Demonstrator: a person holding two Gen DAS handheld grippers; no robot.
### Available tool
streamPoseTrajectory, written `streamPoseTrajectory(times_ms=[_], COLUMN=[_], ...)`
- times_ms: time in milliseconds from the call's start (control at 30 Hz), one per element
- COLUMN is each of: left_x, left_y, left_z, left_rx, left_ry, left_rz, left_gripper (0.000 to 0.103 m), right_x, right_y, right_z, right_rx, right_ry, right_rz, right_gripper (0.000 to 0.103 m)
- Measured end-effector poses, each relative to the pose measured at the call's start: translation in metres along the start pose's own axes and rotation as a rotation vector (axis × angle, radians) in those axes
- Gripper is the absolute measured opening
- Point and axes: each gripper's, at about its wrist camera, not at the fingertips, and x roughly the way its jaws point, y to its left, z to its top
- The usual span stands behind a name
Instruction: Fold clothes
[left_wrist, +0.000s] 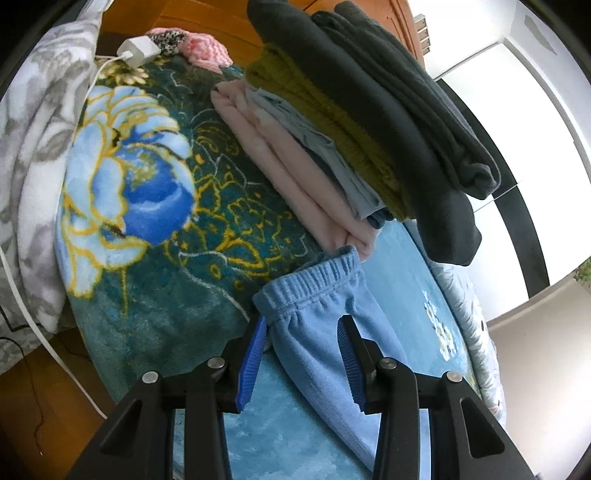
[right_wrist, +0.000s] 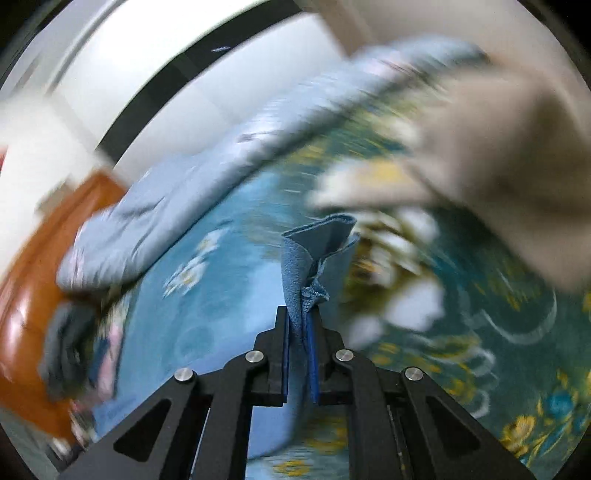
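Note:
Light blue fleece trousers (left_wrist: 325, 317) with an elastic waistband lie on the floral bed blanket (left_wrist: 155, 206). In the left wrist view my left gripper (left_wrist: 304, 328) is open, its blue-padded fingers (left_wrist: 255, 354) standing on either side of the trousers just below the waistband. In the right wrist view, which is motion-blurred, my right gripper (right_wrist: 299, 325) is shut on a fold of the same blue trousers (right_wrist: 317, 251), which stick up from between the pads. A stack of folded clothes (left_wrist: 354, 122), pink, grey-blue, olive and dark grey, stands just behind the trousers.
A grey-and-white blanket (left_wrist: 33, 155) lies at the left with a white charger (left_wrist: 138, 50) and cable. A pink knitted item (left_wrist: 203, 50) lies near the wooden headboard. A beige garment (right_wrist: 498, 177) and a pale blue quilt (right_wrist: 207, 177) lie blurred in the right wrist view.

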Motion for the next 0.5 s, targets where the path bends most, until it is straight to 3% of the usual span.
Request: streamPoseTrajectory(times_ms=[167, 333, 500], left_x=[-0.002, -0.007, -0.005], left_y=[0.006, 0.011, 0.012], left_z=[0.003, 0.006, 0.004], left_rx=[-0.019, -0.028, -0.033], left_ry=[0.008, 0.0, 0.023], left_rz=[-0.009, -0.009, -0.016], left_gripper=[0.044, 0.045, 0.045], right_x=[0.011, 0.033, 0.072], right_y=[0.1, 0.188, 0.244], right_z=[-0.014, -0.055, -0.105], right_rx=[-0.229, -0.438, -0.582], right_ry=[0.051, 0.162, 0.306], right_rz=[0.081, 0.209, 0.225], right_gripper=[0.009, 0.009, 0.009])
